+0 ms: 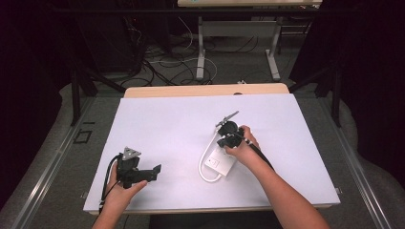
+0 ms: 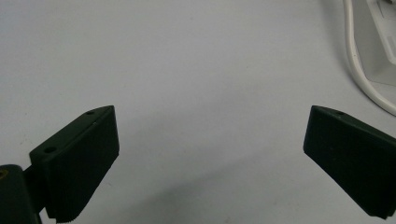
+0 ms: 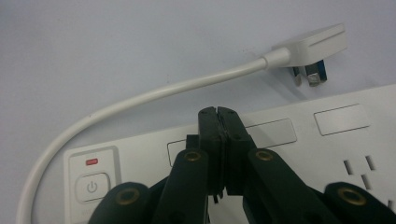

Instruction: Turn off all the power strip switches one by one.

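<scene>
One white power strip [image 3: 289, 140] lies flat on the white table [image 1: 167, 124], toward the right of its middle in the high view, directly beneath the right gripper [image 3: 218, 114]. Its face is turned up, so that the power button [image 3: 92, 187], the red indicator [image 3: 92, 162] above it and the covered sockets are all presented to the gripper held over it. The white cord [image 3: 140, 100] is looped away from the button end and brought round to the plug [image 3: 310, 46], which rests on the table just beside the strip's long edge with its pins exposed; nothing is plugged in. The right gripper's jaws are pressed fully together with nothing between them, and their joined tip is poised over the strip's face near a socket cover. A closed tip of this kind is judged better suited to pressing or poking than to grasping, and the button, just to one side of the tip, seems a likely target. Whether the tip touches the strip cannot be told. The left gripper [image 2: 210, 154] is held low over bare table, well apart from the strip, its jaws spread wide and empty; it is judged to be parked clear of the work.
</scene>
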The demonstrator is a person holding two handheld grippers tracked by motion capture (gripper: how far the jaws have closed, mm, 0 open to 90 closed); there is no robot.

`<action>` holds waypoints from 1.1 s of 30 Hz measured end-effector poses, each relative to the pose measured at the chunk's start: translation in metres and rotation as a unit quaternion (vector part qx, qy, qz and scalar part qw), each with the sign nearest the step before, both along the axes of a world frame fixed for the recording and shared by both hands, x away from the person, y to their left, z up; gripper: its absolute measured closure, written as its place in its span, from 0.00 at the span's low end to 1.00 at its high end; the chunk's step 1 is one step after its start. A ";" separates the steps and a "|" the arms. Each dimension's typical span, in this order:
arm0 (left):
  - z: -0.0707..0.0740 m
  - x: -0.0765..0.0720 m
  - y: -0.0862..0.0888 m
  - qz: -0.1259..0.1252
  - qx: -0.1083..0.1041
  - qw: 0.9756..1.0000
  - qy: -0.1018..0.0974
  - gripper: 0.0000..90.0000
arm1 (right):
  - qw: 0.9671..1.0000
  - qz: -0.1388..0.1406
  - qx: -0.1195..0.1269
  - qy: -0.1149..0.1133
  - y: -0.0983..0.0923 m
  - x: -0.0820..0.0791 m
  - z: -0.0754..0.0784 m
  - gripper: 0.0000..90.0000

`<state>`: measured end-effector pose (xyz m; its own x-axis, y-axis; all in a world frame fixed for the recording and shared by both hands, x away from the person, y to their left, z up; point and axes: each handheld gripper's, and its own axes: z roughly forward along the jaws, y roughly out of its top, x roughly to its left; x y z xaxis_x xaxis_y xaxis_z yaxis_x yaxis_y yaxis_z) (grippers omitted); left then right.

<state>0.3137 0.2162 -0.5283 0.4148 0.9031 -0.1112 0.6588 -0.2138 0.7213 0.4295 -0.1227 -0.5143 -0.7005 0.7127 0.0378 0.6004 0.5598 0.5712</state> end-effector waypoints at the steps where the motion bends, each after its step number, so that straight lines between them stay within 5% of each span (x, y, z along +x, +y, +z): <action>1: 0.000 0.000 0.000 0.000 0.000 1.000 0.000 0.04 | 1.000 -0.007 -0.010 0.011 0.001 0.000 0.001 0.99; 3: 0.000 0.000 0.000 -0.001 0.000 1.000 -0.001 0.04 | 1.000 -0.003 -0.017 0.012 -0.001 0.000 0.001 0.99; 4: 0.000 0.000 0.000 -0.001 0.000 1.000 -0.001 0.04 | 1.000 -0.007 0.012 -0.010 0.001 0.000 -0.004 0.99; 6: 0.000 0.000 0.000 0.000 0.000 1.000 0.001 0.04 | 1.000 -0.011 -0.011 0.013 0.000 0.000 0.000 0.99; 8: 0.000 0.000 0.000 0.000 0.000 1.000 -0.001 0.04 | 1.000 -0.008 0.004 0.002 0.000 0.000 -0.003 1.00; 9: 0.000 0.000 0.000 0.000 0.000 1.000 -0.001 0.04 | 0.999 -0.001 -0.024 0.024 -0.001 0.001 0.002 1.00; 11: 0.000 0.000 0.000 0.000 0.000 1.000 -0.001 0.04 | 1.000 -0.011 0.004 0.005 0.000 0.001 -0.003 1.00; 21: 0.000 0.000 0.000 -0.005 0.007 1.000 0.001 0.04 | 0.999 -0.001 -0.024 0.025 -0.001 0.001 -0.001 1.00; 25: 0.000 0.000 0.000 -0.006 0.008 1.000 0.002 0.04 | 1.000 -0.004 -0.004 0.001 0.001 0.000 -0.005 1.00; 31: 0.000 0.000 0.000 -0.001 0.000 1.000 -0.001 0.04 | 1.000 0.004 -0.015 0.016 0.001 0.001 -0.002 1.00; 32: 0.000 0.000 0.000 -0.001 0.001 1.000 -0.001 0.04 | 1.000 -0.001 0.002 0.003 0.002 0.002 -0.005 1.00; 33: 0.000 0.000 0.000 -0.001 0.002 1.000 0.002 0.04 | 1.000 -0.014 -0.005 0.018 0.002 0.000 -0.003 1.00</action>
<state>0.3137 0.2164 -0.5282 0.4160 0.9029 -0.1087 0.6616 -0.2184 0.7173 0.4300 -0.1206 -0.5172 -0.6789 0.7321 0.0556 0.6358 0.5482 0.5434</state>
